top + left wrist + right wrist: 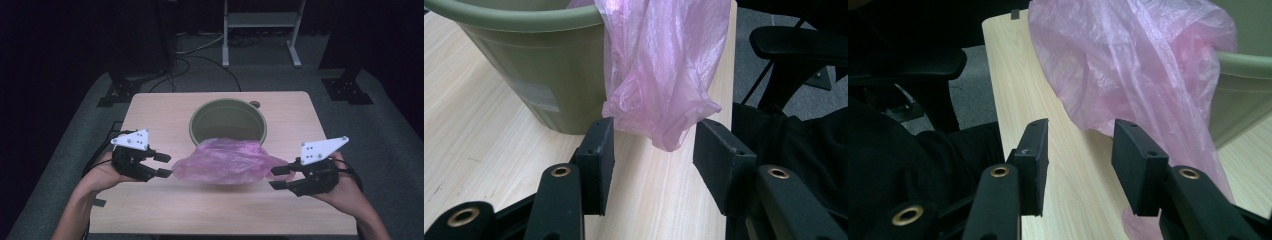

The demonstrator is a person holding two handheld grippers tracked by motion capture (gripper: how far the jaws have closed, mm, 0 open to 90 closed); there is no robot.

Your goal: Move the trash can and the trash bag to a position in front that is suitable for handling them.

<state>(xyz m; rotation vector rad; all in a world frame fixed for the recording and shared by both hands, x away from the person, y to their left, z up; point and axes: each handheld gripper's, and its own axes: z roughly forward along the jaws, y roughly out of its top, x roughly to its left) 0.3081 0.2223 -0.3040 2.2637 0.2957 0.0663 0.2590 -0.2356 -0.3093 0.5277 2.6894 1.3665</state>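
This looks like a lab or recording studio: black curtains surround a small wooden table on grey carpet, with a white metal stand at top centre and cables trailing across the floor.

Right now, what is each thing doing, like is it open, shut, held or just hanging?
Pink plastic bag: crumpled, draped over the near rim of the bin, hanging down its outside, held by nothing.
Green bin: upright on the table, open top, no lid.
Left gripper: jaws open, bag's corner just in front, not pinched.
Right gripper: jaws open, beside the bag, holding nothing.
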